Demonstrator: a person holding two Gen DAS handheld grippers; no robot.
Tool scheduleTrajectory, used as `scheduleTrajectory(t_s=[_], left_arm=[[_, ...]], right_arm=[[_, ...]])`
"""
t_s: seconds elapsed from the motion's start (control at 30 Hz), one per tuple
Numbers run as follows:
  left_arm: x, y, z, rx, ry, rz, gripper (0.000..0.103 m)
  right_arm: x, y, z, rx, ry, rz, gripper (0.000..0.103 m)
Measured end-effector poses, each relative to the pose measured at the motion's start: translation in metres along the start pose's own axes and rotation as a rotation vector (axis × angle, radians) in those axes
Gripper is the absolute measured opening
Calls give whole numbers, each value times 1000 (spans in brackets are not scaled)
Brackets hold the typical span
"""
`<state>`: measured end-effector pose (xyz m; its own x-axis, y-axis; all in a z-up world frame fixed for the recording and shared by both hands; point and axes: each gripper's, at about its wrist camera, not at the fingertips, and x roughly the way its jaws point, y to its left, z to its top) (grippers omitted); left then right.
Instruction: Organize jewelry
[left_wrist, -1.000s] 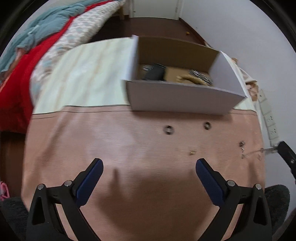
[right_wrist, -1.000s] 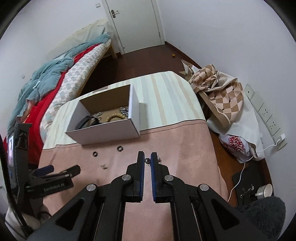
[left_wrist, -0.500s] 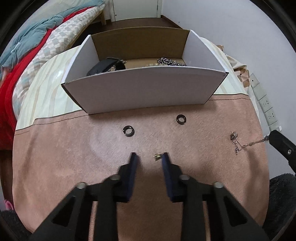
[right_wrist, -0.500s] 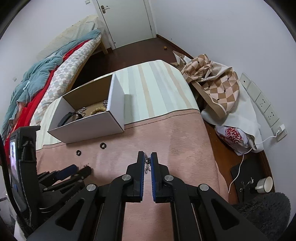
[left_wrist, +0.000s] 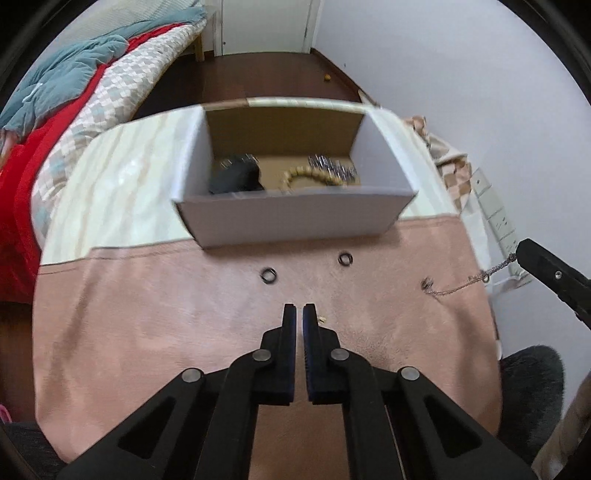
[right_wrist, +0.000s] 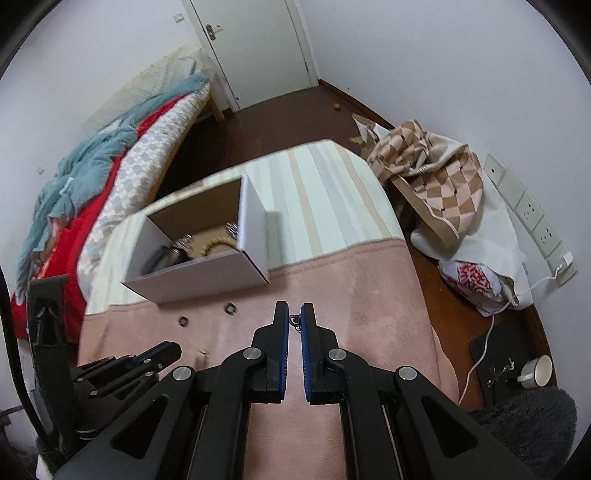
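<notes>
My left gripper is shut above the pink cloth with nothing visible between its pads. A tiny gold piece lies on the cloth just right of its tips, apart from them in the right wrist view. My right gripper is shut on a thin silver chain, which trails from its tip down to the cloth. Two dark rings lie in front of the open white box, which holds a black item, a bead bracelet and silver chains.
A bed with red and teal covers runs along the left. A checkered bag and a white sack lie on the floor at the right, under wall sockets. A mug stands on the floor. Beyond the box the table has a striped cover.
My left gripper has gone from wide open to shut near the gold piece and then lifted a little. The right gripper has stayed shut on the chain, which now stretches out longer.
</notes>
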<state>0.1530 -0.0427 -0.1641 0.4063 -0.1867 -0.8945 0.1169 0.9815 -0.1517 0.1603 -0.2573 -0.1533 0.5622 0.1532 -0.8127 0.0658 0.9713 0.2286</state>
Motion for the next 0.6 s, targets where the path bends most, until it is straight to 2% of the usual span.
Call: scheduleTrajectory(t_s=[0.27, 0.33, 0.4, 0.5, 0.53, 0.57, 0.6], left_arm=[[-45, 25, 19, -35, -58, -11, 1], [-44, 27, 20, -44, -51, -40, 2], [-36, 29, 20, -69, -30, -38, 5], [-13, 29, 11, -100, 33, -61, 7], [-2, 26, 7, -97, 55, -62, 14], [6, 23, 2, -92, 73, -52, 31], [12, 21, -1, -88, 82, -46, 44]], right_arm=[[-35, 18, 30, -9, -58, 94, 6], [-42, 25, 38, -29, -78, 105, 6], [-44, 30, 42, -41, -86, 111, 6], [-39, 32, 41, -48, -74, 106, 6], [-33, 30, 37, -46, -59, 100, 6], [-28, 27, 34, -43, -46, 93, 6], [-23, 25, 30, -37, -35, 89, 6]])
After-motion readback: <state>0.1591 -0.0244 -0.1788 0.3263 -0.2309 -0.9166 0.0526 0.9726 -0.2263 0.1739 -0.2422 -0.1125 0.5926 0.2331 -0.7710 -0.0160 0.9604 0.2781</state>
